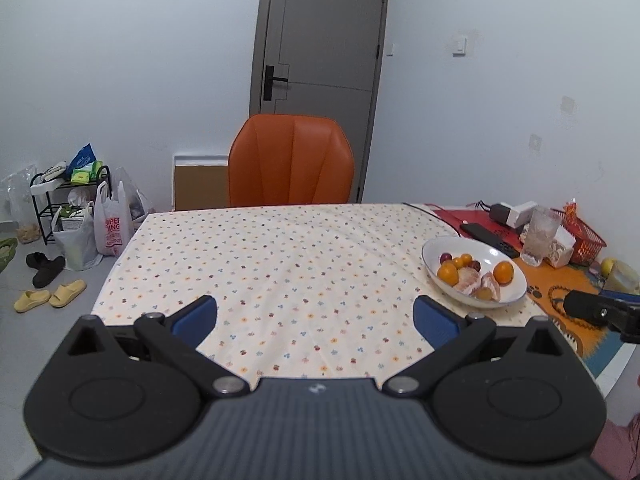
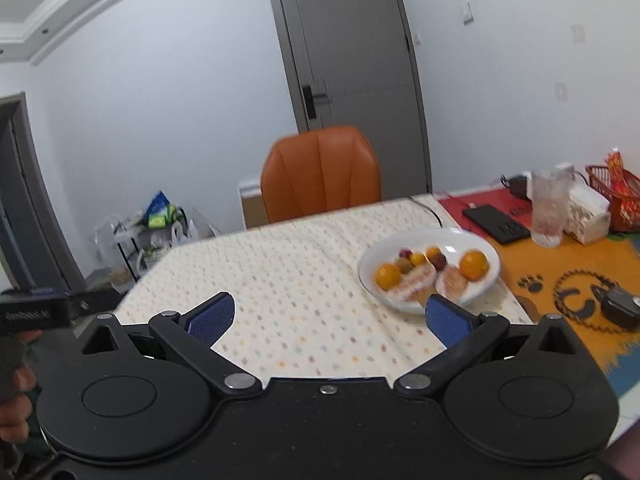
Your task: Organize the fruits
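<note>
The left gripper [image 1: 316,320] hangs over the near part of the table [image 1: 280,248], its jaws spread wide with nothing between them. The right gripper [image 2: 330,318] is likewise wide open and empty, its right blue pad [image 2: 448,322] overlapping the near rim of the white bowl [image 2: 472,240].

The bowl of fruit sits toward the right edge of the floral cloth, just beside the orange mat [image 2: 568,264]. It is oval, its long axis running roughly from the table's near side toward the far right. Inside lie two oranges [image 1: 503,272], peeled citrus pieces [image 1: 468,280] side by side near the front rim, and small dark red fruits [image 1: 445,258] toward the back.

Only the left wrist view shows slippers [image 1: 50,296] and shopping bags [image 1: 112,228] on the floor past the table's left edge, and the other gripper's black tip [image 1: 592,308] at the right. The right wrist view, blurred, alone shows a hand [image 2: 16,400] at its left edge, and the mat's paw prints [image 2: 532,283].
</note>
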A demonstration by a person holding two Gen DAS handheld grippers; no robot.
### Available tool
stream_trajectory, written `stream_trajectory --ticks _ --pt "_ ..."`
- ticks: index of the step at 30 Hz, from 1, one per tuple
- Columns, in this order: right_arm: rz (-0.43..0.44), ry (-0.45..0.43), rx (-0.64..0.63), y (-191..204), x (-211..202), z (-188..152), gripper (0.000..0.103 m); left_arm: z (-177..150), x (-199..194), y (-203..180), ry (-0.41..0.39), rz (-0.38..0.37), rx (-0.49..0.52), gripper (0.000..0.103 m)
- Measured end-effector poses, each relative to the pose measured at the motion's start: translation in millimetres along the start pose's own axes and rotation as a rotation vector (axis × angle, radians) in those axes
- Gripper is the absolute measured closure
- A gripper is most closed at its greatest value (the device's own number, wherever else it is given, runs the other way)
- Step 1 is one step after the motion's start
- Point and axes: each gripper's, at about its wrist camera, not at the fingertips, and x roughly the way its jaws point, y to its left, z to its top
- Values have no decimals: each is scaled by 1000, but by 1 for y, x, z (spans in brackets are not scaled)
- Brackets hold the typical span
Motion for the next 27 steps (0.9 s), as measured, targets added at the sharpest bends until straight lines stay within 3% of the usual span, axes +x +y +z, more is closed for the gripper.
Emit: stream_trajectory --ticks 27 --pt "-7 24 -34 -4 -4 -16 0 -17 8 3 51 16 16 0"
